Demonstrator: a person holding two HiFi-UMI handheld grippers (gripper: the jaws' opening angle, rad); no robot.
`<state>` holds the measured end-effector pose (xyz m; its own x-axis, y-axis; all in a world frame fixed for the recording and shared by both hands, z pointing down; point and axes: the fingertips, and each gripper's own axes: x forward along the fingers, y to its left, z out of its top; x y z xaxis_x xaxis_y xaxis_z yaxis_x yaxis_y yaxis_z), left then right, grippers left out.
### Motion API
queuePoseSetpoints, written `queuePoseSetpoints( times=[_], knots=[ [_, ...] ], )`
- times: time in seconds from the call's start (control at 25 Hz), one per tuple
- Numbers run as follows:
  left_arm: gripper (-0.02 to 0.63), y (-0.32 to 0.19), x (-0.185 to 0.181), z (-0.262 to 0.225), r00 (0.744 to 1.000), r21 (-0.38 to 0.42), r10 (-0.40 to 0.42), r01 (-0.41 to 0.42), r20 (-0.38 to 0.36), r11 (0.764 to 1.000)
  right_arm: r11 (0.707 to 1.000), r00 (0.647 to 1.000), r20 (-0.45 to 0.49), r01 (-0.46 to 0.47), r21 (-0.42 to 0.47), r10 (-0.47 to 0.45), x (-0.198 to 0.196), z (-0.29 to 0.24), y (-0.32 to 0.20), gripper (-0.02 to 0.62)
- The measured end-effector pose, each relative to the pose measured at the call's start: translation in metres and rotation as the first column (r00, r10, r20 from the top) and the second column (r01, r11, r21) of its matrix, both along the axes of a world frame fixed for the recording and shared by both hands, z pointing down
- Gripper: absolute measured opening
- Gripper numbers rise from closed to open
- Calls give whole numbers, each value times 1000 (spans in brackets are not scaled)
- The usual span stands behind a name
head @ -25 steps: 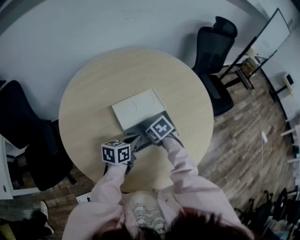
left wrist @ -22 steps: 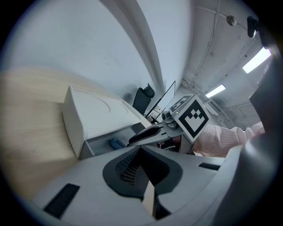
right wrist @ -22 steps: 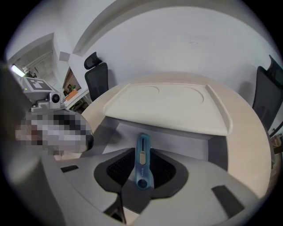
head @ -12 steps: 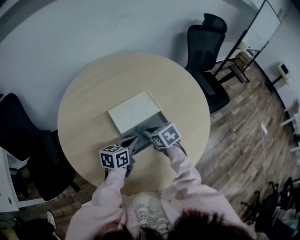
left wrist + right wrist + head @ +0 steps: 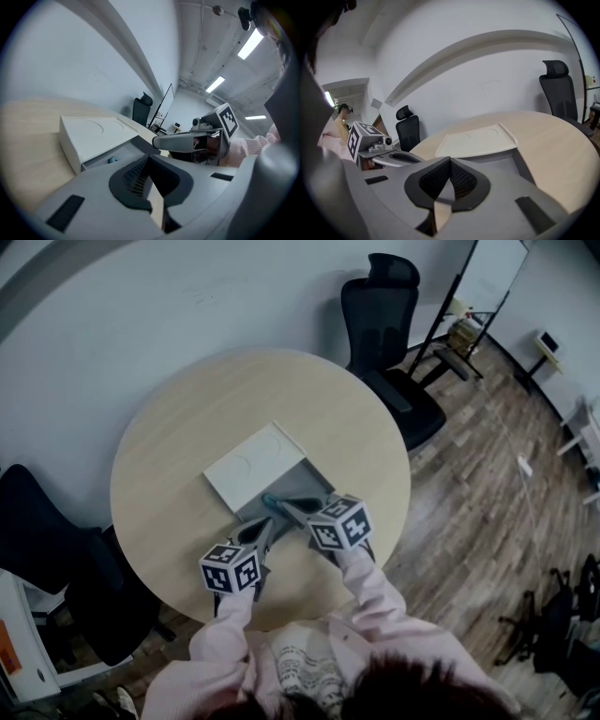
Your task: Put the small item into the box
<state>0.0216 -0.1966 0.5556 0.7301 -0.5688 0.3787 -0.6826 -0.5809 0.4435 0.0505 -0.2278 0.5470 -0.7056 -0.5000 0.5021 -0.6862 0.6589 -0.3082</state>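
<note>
an office meeting room: round wooden table [image 5: 169, 456], black office chairs [image 5: 380, 296], a whiteboard [image 5: 492, 266].

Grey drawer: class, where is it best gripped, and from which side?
The grey drawer is probably best pinched by its near wall, from the person's side: its far end sits under the white cover, and its open top admits one jaw.

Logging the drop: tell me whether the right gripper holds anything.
No: the right gripper has just closed its jaws, with nothing between them.
</note>
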Motion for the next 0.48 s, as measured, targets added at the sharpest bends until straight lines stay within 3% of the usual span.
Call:
queuePoseSetpoints(
  times=[0.16,0.48],
  knots=[
    [9,6,6,-9,999,75,26,-30,48,997,997,997,70,-35,67,31,4,-17,9,5],
    [9,13,8,-34,999,196,38,-44,32,980,981,978,196,-104,161,72,9,-41,23,3]
  ],
)
